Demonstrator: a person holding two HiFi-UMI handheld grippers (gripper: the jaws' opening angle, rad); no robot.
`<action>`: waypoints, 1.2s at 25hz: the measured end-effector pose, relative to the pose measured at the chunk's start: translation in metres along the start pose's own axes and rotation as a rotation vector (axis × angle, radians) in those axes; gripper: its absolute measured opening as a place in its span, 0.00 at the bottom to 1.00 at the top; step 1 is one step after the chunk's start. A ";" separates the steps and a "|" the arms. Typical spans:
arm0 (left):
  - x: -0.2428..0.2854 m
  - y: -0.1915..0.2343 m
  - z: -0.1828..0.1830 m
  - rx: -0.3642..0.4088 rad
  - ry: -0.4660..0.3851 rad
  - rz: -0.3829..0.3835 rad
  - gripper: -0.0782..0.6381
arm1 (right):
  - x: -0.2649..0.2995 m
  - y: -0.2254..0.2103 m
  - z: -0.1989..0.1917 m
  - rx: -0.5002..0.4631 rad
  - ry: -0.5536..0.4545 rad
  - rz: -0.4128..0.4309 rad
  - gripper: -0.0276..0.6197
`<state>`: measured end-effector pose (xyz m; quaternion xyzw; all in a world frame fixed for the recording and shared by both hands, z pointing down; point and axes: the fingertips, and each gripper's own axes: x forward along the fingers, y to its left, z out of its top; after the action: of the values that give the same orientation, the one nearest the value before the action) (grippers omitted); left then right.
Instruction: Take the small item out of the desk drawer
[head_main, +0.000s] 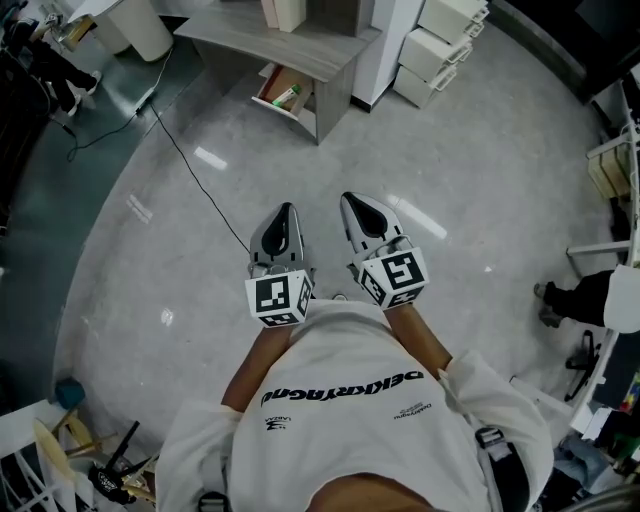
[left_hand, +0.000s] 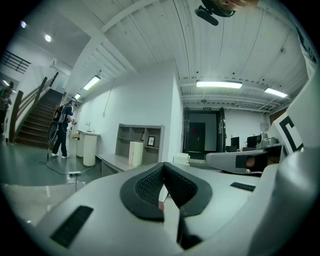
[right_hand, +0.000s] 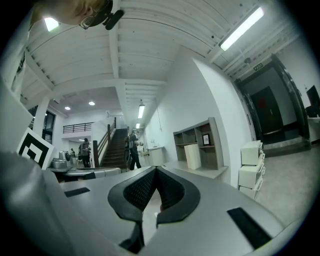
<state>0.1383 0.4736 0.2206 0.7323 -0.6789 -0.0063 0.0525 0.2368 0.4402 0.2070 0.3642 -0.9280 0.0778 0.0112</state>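
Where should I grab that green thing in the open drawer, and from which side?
Probably across the middle of the green item, coming down through the open top of the drawer: it looks long and lies flat, with drawer walls beside it and the desk over the back. Finer detail is unreadable.

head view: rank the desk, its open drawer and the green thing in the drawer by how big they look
1. desk: largest by far
2. open drawer: clearly smaller
3. green thing: smallest, lying inside the drawer

All three sit together at about the same distance, so nearness to the camera does not blur the order.
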 end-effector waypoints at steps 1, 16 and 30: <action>0.010 0.006 -0.001 -0.006 0.003 0.003 0.13 | 0.009 -0.006 0.001 -0.002 0.003 -0.004 0.09; 0.223 0.138 0.012 0.008 0.076 -0.068 0.18 | 0.241 -0.081 0.020 0.027 0.045 -0.062 0.09; 0.396 0.265 0.014 0.044 0.179 -0.205 0.28 | 0.443 -0.125 0.032 0.047 0.080 -0.163 0.09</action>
<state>-0.0949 0.0596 0.2539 0.7963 -0.5933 0.0687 0.0960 -0.0031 0.0460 0.2270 0.4352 -0.8920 0.1131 0.0460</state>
